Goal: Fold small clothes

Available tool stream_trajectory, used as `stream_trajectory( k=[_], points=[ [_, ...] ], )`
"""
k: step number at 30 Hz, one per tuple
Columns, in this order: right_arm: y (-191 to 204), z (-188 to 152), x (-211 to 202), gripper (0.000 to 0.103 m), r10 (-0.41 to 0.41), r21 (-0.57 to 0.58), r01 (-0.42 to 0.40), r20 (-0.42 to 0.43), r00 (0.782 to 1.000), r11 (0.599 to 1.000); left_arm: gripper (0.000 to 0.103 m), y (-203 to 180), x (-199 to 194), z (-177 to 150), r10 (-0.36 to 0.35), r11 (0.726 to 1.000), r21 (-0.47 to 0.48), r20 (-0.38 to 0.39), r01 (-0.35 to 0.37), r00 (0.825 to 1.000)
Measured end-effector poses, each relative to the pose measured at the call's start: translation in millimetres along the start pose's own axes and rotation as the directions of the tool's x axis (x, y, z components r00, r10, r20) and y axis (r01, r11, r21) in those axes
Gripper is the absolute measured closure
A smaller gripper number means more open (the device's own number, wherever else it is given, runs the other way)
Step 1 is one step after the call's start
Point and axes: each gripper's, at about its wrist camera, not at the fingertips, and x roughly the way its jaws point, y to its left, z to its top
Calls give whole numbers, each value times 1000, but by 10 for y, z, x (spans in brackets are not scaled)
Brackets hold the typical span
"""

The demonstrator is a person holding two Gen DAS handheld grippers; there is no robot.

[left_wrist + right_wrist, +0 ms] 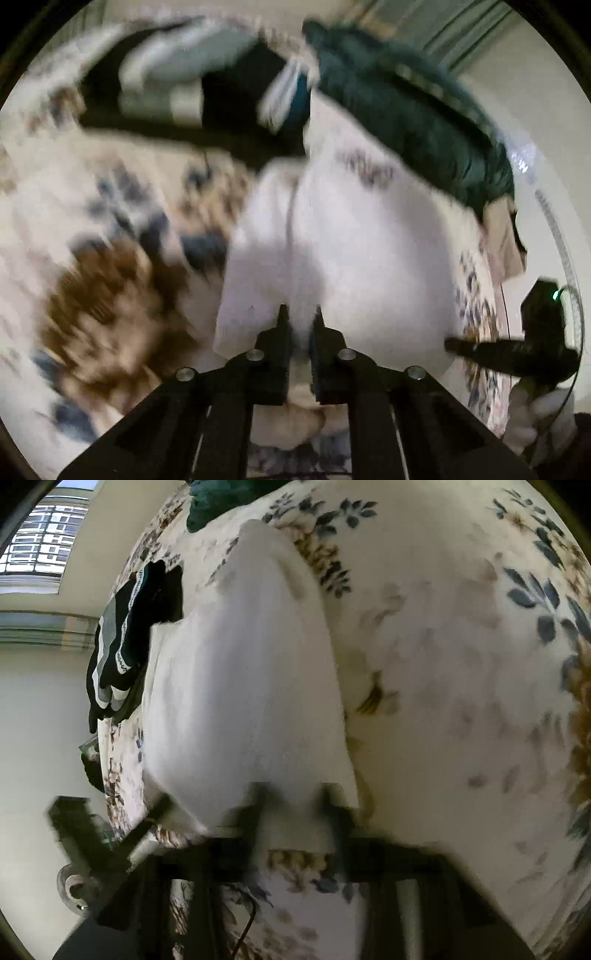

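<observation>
A white garment lies on the floral bedspread. My left gripper is shut on the garment's near edge, with cloth bunched between its narrow fingers. In the right wrist view the same white garment stretches away from my right gripper, whose blurred fingers stand apart with the garment's near edge between them; I cannot tell if they pinch it. The right gripper also shows at the right edge of the left wrist view.
A dark green garment and a black-and-white striped garment lie at the far side of the bed. The striped garment sits at the bed's left edge in the right wrist view. A window is beyond.
</observation>
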Motion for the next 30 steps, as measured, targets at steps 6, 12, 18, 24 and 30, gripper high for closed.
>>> stream_trajectory(
  k=[6,12,18,24,30],
  points=[
    [216,-73,-22,95,-32,-87,30,-23,999,996,101,640,408,115,44,987,-148,-156,-68,987],
    [276,94,-97,59,-69,-116,67,-9,998,991,36,453,385,564,-92,986,-144,-83,79,992],
    [296,701,-64,56,-10,-82,17,80,997,997,35,81,1240,1116,-104,995,-24,-213,101,971],
    [447,1296,196,78,-19,-68,27,117,993,997,93,-249,1317,1183,-21,987,153,-163,46,986],
    [634,1256,-6,95,51,-122,-30,176,983,992,94,-382,592,1014,-126,976,175,-24,128,992]
  ],
)
